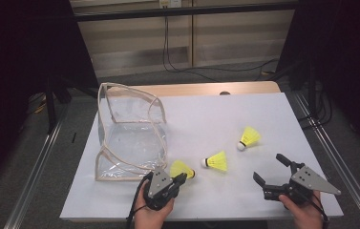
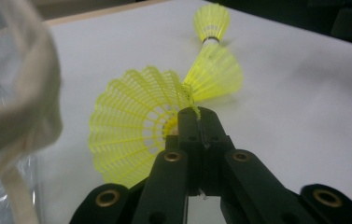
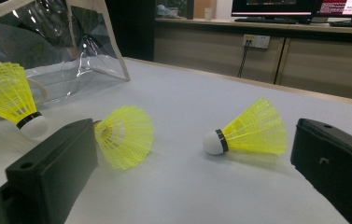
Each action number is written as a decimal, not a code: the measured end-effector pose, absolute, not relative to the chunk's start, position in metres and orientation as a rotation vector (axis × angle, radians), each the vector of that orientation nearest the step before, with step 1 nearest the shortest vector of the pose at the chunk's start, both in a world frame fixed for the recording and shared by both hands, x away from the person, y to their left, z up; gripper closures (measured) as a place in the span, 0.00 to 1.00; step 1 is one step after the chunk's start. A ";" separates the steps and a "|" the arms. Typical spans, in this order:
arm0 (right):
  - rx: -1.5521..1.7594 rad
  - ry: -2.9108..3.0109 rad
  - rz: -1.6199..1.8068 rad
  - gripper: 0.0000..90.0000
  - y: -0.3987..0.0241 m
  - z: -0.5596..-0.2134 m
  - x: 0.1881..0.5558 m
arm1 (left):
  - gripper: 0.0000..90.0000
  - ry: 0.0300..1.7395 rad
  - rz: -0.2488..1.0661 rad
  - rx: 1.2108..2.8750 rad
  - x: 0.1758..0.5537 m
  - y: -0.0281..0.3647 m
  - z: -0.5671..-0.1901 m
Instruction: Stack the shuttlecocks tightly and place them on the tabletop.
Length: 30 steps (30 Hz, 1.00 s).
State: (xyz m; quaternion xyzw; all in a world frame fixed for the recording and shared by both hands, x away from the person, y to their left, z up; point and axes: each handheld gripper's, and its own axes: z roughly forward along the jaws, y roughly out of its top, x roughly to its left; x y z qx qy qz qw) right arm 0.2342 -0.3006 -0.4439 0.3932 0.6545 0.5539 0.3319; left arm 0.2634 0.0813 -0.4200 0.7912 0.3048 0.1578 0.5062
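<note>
High view: left gripper [image 1: 181, 178] pinches a shuttlecock's [image 1: 182, 168] skirt just beside the bag [image 1: 130, 133]; right gripper [image 1: 269, 168] gapes wide.

We count three yellow plastic-skirted shuttlecocks with white cork tips: the first [image 1: 183, 169], the second [image 1: 216, 161] and the third [image 1: 249, 138]. We count one clear plastic bag with beige fabric trim [image 1: 130, 133], one white-topped table [image 1: 206, 114], and two black two-jaw grippers, the left gripper [image 1: 180, 179] and the right gripper [image 1: 269, 168].
</note>
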 end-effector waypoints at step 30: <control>1.035 1.698 1.454 0.00 -0.304 -0.444 0.233 | 1.00 0.925 0.469 1.748 0.341 0.001 -0.385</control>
